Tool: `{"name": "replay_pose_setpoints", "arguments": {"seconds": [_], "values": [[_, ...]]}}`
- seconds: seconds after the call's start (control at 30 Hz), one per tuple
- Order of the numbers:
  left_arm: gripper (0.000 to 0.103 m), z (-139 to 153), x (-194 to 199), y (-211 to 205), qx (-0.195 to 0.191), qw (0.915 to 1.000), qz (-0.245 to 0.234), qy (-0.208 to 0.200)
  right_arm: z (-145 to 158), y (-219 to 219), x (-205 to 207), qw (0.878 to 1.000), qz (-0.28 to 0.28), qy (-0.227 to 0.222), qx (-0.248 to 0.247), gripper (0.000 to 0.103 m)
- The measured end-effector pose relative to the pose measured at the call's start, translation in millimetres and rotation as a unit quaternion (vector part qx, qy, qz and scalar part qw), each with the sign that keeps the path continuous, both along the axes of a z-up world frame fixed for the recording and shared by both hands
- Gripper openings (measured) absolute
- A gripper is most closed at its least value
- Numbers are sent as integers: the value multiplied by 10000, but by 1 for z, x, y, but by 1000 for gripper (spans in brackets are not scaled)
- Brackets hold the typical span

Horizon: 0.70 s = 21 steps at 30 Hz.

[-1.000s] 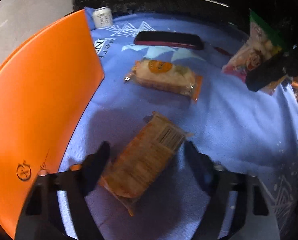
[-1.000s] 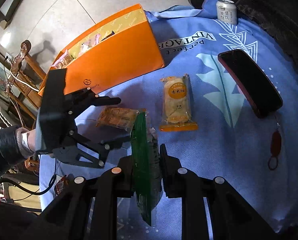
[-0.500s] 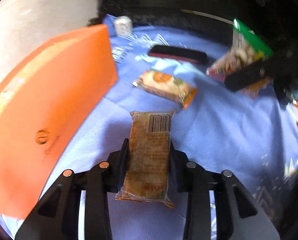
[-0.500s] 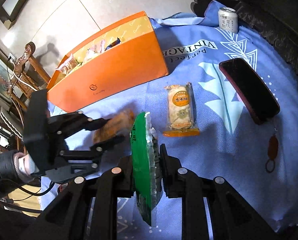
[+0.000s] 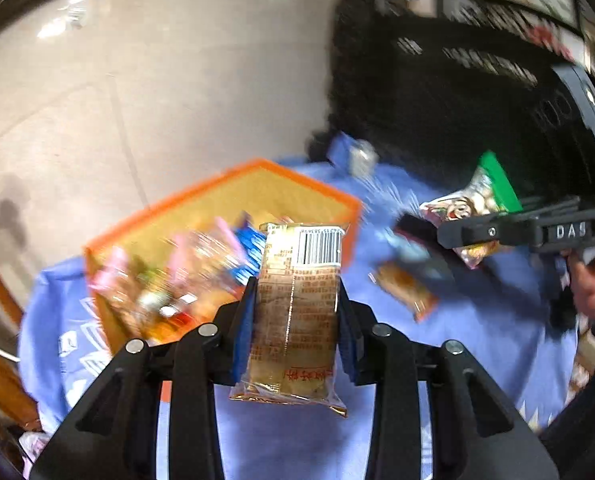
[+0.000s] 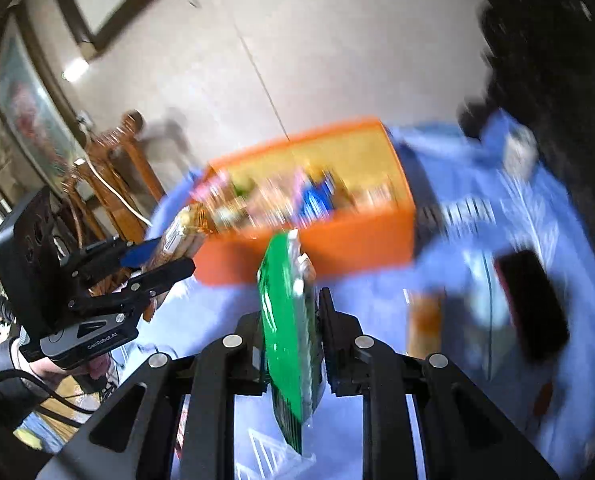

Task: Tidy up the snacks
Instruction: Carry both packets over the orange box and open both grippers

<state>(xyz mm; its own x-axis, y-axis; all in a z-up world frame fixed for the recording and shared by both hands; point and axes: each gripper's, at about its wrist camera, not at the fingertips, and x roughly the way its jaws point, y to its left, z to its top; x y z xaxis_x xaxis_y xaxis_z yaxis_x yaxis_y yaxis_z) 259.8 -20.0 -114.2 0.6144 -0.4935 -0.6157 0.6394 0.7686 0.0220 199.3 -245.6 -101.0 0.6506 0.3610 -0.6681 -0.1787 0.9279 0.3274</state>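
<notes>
My left gripper [image 5: 295,312] is shut on a tan wrapped snack [image 5: 295,304] with a barcode, held in the air near the open orange box [image 5: 329,196], which holds several snacks. My right gripper [image 6: 297,316] is shut on a green-edged snack bag [image 6: 285,320], also raised, in front of the orange box [image 6: 337,244]. The left gripper [image 6: 153,264] shows in the right wrist view with its snack [image 6: 177,240]. The right gripper's bag [image 5: 473,204] shows in the left wrist view. One orange wrapped cake [image 5: 407,286] lies on the blue cloth [image 5: 477,320].
A dark phone-like case [image 6: 533,304] lies on the blue cloth [image 6: 457,220] at the right. A small can [image 6: 519,152] stands at the far corner. Wooden chairs [image 6: 113,168] stand beyond the table at the left. The frames are blurred by motion.
My left gripper closed on the tan snack and lifted it off the cloth toward the box. My right gripper rose with the green bag, so the box's inside now shows.
</notes>
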Motion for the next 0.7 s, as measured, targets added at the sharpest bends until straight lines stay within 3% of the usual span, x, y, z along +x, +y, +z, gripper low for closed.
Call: {"name": "replay_pose_setpoints", "arguments": {"seconds": [0.2,0.4,0.43,0.47,0.5,0.57,0.7], "values": [[34,44,47,14,-387,9969,640,-224,50,18,55,9970,270,-722,-82,20],[35,61,96,6,-280,9943,934,-428,73,29,112,9930,355,-1097,-236,22],[50,62,104,5,-277,9934,1020,-453,75,31,119,9924,377,-1140,-273,23],[91,61,115,3,-232,9909,1237,-471,76,34,128,9915,372,-1204,-332,42],[97,61,121,2,-135,9878,1474,-484,74,37,137,9914,362,-1183,-426,74],[99,61,131,1,31,9828,1802,-413,76,36,142,9911,128,-1204,-556,77],[99,62,118,12,-385,9823,1793,-379,80,17,124,9901,-60,-1366,-321,77]]}}
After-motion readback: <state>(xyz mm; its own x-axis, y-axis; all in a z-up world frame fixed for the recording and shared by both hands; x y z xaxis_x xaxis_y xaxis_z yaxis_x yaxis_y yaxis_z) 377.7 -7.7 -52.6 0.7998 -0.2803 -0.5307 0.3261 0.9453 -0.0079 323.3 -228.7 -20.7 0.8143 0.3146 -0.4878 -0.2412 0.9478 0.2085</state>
